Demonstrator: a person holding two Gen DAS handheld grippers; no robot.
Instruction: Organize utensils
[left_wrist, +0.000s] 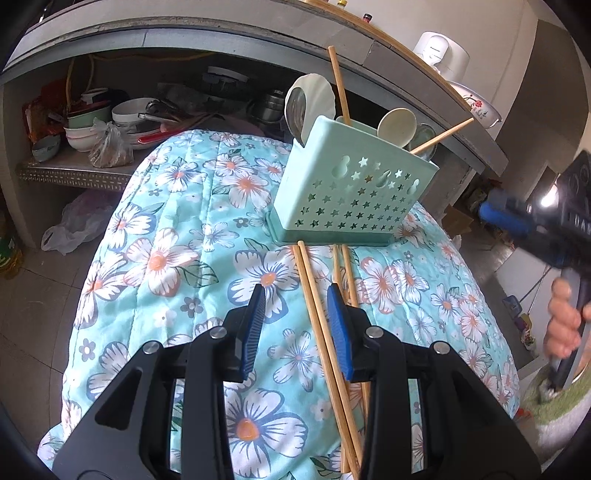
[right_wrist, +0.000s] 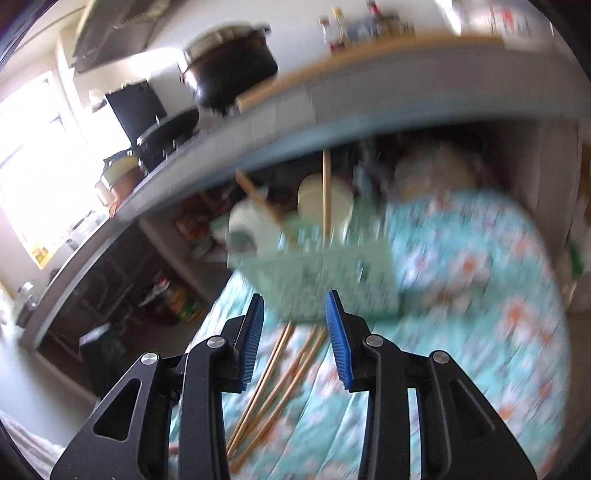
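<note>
A mint utensil holder (left_wrist: 354, 195) with star-shaped holes stands on a floral quilt (left_wrist: 177, 229). It holds a white ladle (left_wrist: 314, 99), a cream spoon (left_wrist: 397, 127) and two upright chopsticks (left_wrist: 340, 85). Several loose chopsticks (left_wrist: 317, 314) lie on the quilt in front of it. My left gripper (left_wrist: 295, 291) hovers open over them; one pair runs between its fingers, untouched. My right gripper (right_wrist: 294, 295) is open and empty, in a blurred view facing the holder (right_wrist: 332, 280) and the loose chopsticks (right_wrist: 280, 380). It also shows blurred at the right edge as the right gripper (left_wrist: 517, 218).
Behind the quilt, an open shelf (left_wrist: 74, 166) under a grey counter (left_wrist: 258, 33) holds bowls and a plastic bag. A black pot (right_wrist: 229, 70) sits on the counter. A white appliance (left_wrist: 439, 55) stands on the counter's right end. A person's hand (left_wrist: 565, 325) grips the right handle.
</note>
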